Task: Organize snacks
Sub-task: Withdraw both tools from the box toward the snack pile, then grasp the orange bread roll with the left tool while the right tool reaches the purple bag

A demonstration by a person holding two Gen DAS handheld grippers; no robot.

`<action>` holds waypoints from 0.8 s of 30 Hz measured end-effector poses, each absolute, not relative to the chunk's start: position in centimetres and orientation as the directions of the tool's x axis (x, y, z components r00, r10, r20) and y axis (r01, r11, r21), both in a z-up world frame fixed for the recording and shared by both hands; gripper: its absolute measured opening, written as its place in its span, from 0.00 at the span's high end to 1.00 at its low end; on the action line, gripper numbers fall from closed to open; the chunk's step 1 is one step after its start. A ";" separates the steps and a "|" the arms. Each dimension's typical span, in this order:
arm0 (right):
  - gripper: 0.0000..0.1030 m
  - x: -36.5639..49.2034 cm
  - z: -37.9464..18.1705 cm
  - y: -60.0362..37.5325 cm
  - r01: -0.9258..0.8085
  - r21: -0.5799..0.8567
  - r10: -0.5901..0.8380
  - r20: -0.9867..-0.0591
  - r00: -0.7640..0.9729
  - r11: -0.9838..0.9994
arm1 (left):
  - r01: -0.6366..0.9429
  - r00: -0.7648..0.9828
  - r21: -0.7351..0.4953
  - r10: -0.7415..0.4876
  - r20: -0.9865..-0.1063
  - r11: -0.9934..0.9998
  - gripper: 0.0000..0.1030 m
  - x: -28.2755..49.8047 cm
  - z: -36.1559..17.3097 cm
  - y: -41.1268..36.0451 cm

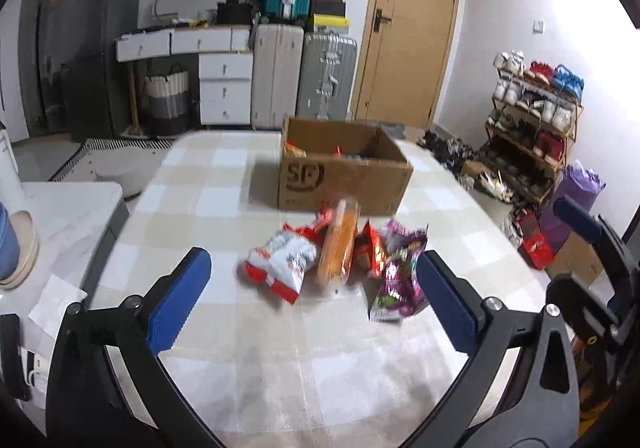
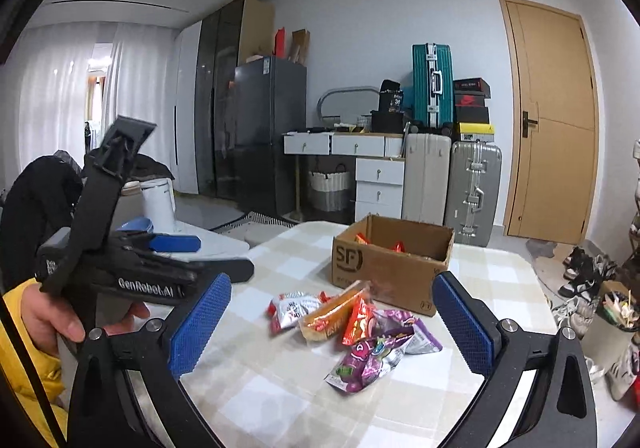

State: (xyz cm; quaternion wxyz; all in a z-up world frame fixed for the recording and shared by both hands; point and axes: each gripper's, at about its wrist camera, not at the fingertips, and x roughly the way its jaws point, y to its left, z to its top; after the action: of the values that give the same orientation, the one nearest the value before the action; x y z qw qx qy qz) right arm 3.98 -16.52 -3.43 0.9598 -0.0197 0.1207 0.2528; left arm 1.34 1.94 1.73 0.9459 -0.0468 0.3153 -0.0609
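Note:
Several snack packets lie in a pile on the checked table in front of a cardboard box that holds a few snacks. The pile has a red-and-white bag, an orange packet, a small red packet and a purple bag. My left gripper is open and empty, just short of the pile. In the right wrist view my right gripper is open and empty above the pile, with the purple bag, orange packet and box ahead.
A white side table with stacked bowls stands left of the table. A shoe rack stands to the right. Suitcases, drawers and a door line the far wall. The left gripper's body and the hand holding it show at left in the right wrist view.

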 end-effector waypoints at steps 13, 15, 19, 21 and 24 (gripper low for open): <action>0.01 9.9 -9.4 -18.2 -0.491 0.226 0.540 -0.361 0.760 0.842 | 0.139 0.714 -0.135 -0.194 -0.673 0.981 0.01 9.9 -5.4 0.3; 0.01 11.1 -10.4 -18.4 -0.481 0.241 0.538 -0.380 0.752 0.843 | 0.160 0.698 -0.134 -0.208 -0.685 0.978 0.01 11.5 -6.2 0.1; 0.01 13.3 -12.0 -19.2 -0.460 0.313 0.555 -0.406 0.726 0.831 | 0.173 0.669 -0.118 -0.204 -0.714 0.978 0.01 14.8 -8.0 -0.6; 0.01 14.9 -13.1 -19.7 -0.440 0.383 0.578 -0.425 0.697 0.812 | 0.182 0.649 -0.137 -0.224 -0.727 0.974 0.01 16.4 -8.7 -0.9; 0.01 16.2 -14.0 -20.3 -0.408 0.435 0.585 -0.437 0.684 0.803 | 0.205 0.616 -0.128 -0.230 -0.754 0.970 0.01 19.3 -10.0 -1.8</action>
State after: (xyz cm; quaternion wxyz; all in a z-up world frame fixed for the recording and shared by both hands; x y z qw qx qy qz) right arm 16.18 -20.31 -14.02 0.9046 0.1529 0.2879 0.2745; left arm 19.27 -1.82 -9.97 0.8987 -0.0145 0.4212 -0.1211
